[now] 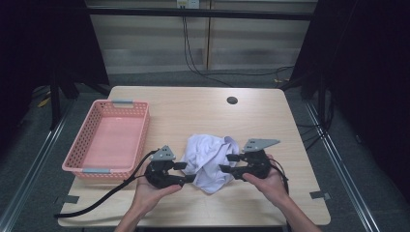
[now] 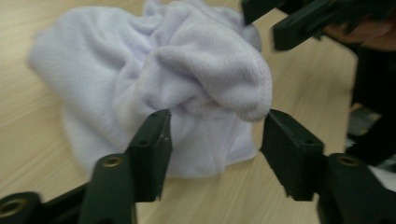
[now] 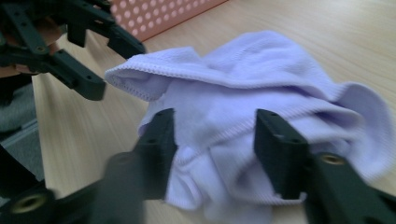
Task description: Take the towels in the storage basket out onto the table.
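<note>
Hiding its own corners, crumpled cloth (image 1: 209, 162) lies bunched.

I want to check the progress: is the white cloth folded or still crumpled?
Crumpled. The white cloth lies in a bunched heap with loose folds and a curled hem on the table.

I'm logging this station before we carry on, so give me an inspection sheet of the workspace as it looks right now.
Surface: light wooden table, with a dark round hole near the far edge.
Job's things: crumpled white cloth lying near the front of the table.
Clutter: empty pink basket at the left; grey tape pieces on the front corners.
Grippers: left hand-held gripper and right hand-held gripper flank the cloth, jaws apart with cloth between them, pads not pressing.
Cables: black cable trails from the left hand-held gripper; more cables on the floor behind.
Surroundings: grey floor, dark curtains, pale back wall.
</note>
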A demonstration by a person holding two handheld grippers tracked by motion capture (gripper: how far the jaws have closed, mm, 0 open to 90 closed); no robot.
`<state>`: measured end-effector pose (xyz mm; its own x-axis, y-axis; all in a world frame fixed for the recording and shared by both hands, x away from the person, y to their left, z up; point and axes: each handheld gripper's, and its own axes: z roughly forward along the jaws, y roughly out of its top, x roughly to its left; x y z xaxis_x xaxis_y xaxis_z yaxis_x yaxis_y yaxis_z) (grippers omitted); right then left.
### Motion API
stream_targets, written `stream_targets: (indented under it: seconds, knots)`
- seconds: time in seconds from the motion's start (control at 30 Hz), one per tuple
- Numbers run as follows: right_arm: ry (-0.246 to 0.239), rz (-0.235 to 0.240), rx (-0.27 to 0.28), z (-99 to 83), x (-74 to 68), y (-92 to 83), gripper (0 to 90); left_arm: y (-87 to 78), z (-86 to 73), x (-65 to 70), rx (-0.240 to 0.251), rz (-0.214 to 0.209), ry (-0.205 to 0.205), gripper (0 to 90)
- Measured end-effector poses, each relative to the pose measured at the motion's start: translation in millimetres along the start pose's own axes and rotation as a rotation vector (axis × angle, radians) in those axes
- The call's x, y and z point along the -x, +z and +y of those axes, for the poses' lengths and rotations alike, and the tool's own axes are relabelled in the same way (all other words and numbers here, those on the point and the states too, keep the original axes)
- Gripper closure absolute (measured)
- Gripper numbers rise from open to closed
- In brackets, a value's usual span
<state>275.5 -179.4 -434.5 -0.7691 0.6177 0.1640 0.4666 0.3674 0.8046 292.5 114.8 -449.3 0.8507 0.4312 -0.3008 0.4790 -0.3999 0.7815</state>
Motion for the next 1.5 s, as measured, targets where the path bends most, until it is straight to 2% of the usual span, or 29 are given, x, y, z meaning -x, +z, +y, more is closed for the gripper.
stream_targets:
  seconds: [0.03,0.07,0.1,0.13,0.2,0.23,0.27,0.33,0.37,0.4,0.43,0.5,0.53,0.6,0.67,0.73,0.77,0.83,0.87,0.93,1.0,1.1,1.17,1.27,1.33,1.4,1.5]
  knots:
    - [-0.010,-0.006,-0.008,1.3,-0.4,7.3,53.3,2.4,2.3,-5.2,0.011,-0.001,0.006,45.1]
    - [-0.004,-0.005,-0.013,2.1,0.8,14.7,52.1,4.3,4.8,-10.0,0.016,0.030,-0.003,44.2]
    - [-0.004,0.001,-0.020,2.5,2.4,21.2,50.9,6.4,6.9,-14.7,0.026,0.040,-0.008,41.6]
    - [-0.008,0.000,-0.029,2.5,4.1,26.5,47.5,9.6,8.1,-19.0,0.034,0.023,-0.009,40.6]
    - [-0.002,0.005,-0.037,0.9,7.7,33.9,39.5,18.9,8.4,-24.5,0.013,0.063,-0.014,40.0]
    - [0.009,0.007,-0.038,-0.5,9.9,36.5,36.8,23.9,7.1,-27.2,-0.003,0.056,-0.021,38.9]
    - [0.010,0.007,-0.045,-2.1,11.2,38.9,34.2,29.2,5.1,-28.8,-0.012,0.054,-0.029,40.5]
    - [0.001,0.004,-0.058,-5.6,11.1,42.6,32.2,35.3,1.4,-29.2,-0.028,0.054,-0.015,54.5]
    - [-0.001,-0.008,-0.064,-7.2,9.9,44.4,31.7,35.9,0.8,-28.0,-0.020,0.066,-0.019,60.5]
    - [-0.007,-0.018,-0.066,-8.8,9.1,46.5,33.9,34.2,1.1,-26.7,-0.011,0.065,-0.008,69.1]
    - [-0.014,-0.030,-0.071,-10.4,8.1,48.1,40.2,32.2,2.0,-25.1,-0.001,0.057,-0.008,74.5]
    - [-0.005,-0.066,-0.061,-12.9,7.8,48.0,54.2,27.3,4.1,-22.0,0.023,0.049,-0.009,79.2]
    - [0.022,-0.057,-0.053,-12.6,10.1,46.0,61.1,24.4,5.3,-21.1,0.036,0.037,-0.010,80.0]
    - [0.072,-0.032,-0.022,-10.6,16.9,38.8,67.2,18.1,8.1,-19.4,0.082,0.008,-0.023,80.8]
    - [0.094,-0.024,0.007,-7.5,22.2,29.2,67.9,11.8,11.9,-18.2,0.121,-0.029,-0.028,81.0]
    - [0.122,-0.015,0.041,-3.7,26.6,17.4,67.9,5.5,14.2,-17.5,0.171,-0.087,-0.031,80.8]
    - [0.128,-0.009,0.057,-1.9,28.9,10.8,67.9,2.6,15.3,-17.9,0.180,-0.087,-0.042,80.9]
    - [0.145,-0.027,0.090,0.0,34.4,-2.3,68.6,-1.7,15.8,-18.1,0.201,-0.113,-0.052,82.0]
    - [0.155,-0.017,0.095,0.2,37.0,-7.1,70.7,-3.5,16.2,-17.2,0.209,-0.116,-0.051,83.4]
    - [0.154,-0.067,0.100,-0.4,39.2,-14.4,74.5,-7.8,17.1,-16.6,0.225,-0.127,-0.058,85.1]
    - [0.176,-0.068,0.107,-2.2,45.8,-20.1,78.2,-13.3,18.2,-15.6,0.217,-0.086,-0.046,86.3]
    - [0.195,-0.106,0.123,-3.6,54.9,-29.2,80.1,-20.6,17.5,-18.0,0.235,-0.092,-0.064,86.6]
    - [0.207,-0.131,0.149,-1.0,61.0,-39.7,81.3,-28.8,18.6,-18.2,0.249,-0.072,-0.073,86.6]
    - [0.223,-0.161,0.200,4.3,71.7,-61.6,81.6,-50.3,22.6,-18.4,0.283,-0.051,-0.076,86.6]
    - [0.222,-0.183,0.230,7.8,79.3,-77.1,81.0,-62.4,25.0,-17.8,0.298,-0.059,-0.082,86.6]
    - [0.227,-0.208,0.250,12.4,87.1,-91.2,81.0,-74.4,27.1,-17.1,0.287,-0.021,-0.068,86.6]
    - [0.229,-0.272,0.255,18.4,102.4,-108.7,81.3,-90.6,26.0,-22.7,0.293,0.011,-0.088,86.6]
